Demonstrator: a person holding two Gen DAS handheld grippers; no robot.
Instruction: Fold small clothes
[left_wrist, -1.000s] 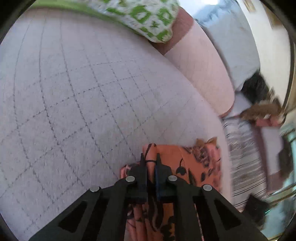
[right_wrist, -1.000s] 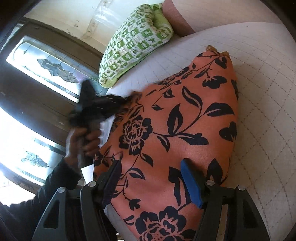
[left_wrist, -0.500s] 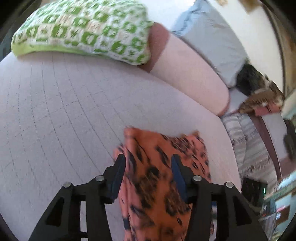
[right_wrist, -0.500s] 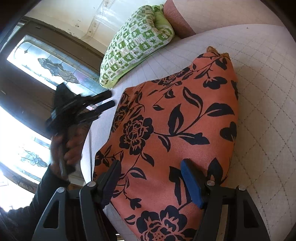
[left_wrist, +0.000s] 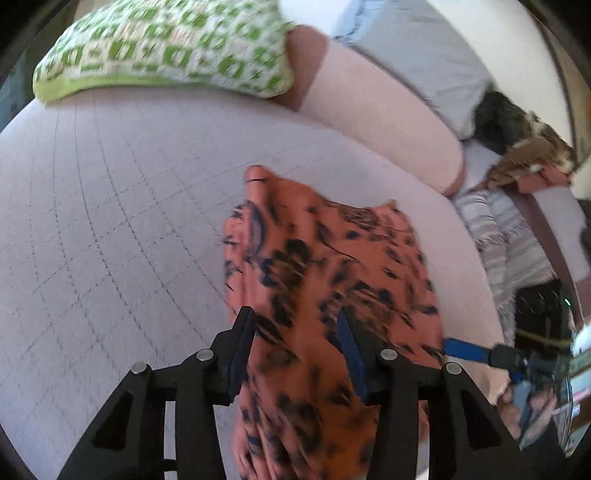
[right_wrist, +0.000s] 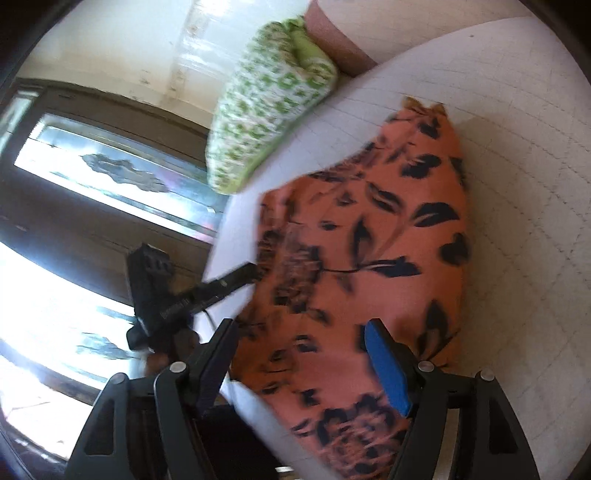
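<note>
— So where was the garment when you looked?

— Well, the orange floral garment (left_wrist: 332, 280) lay on the quilted bedspread (left_wrist: 110, 221), near the bed's edge, in a long bunched shape rather than spread flat. From my left wrist view its far end pointed toward the green patterned pillow (left_wrist: 166, 48) at the head of the bed, well apart from it. Both views were blurred, so I could not make out the folds.

— And your left gripper?

— My left gripper (left_wrist: 295, 332) had its fingers (left_wrist: 242, 343) spread wide, with the cloth showing between them. I had hold of nothing. I could not tell whether the pads touched the fabric or hung just above it.

— The right one?

— Much the same. My right gripper (right_wrist: 299, 347) was also wide open over the near end of the garment, one blue pad on the right side and the dark one on the left, gripping nothing. In that view I saw the left gripper (right_wrist: 236, 278) reaching in from the window side, its tip at the cloth's left edge.

— Anything else around?

— A pale pink bolster (left_wrist: 388, 122) lay behind the pillow, and a striped blanket (left_wrist: 509, 236) sat off the far side of the bed.
</note>
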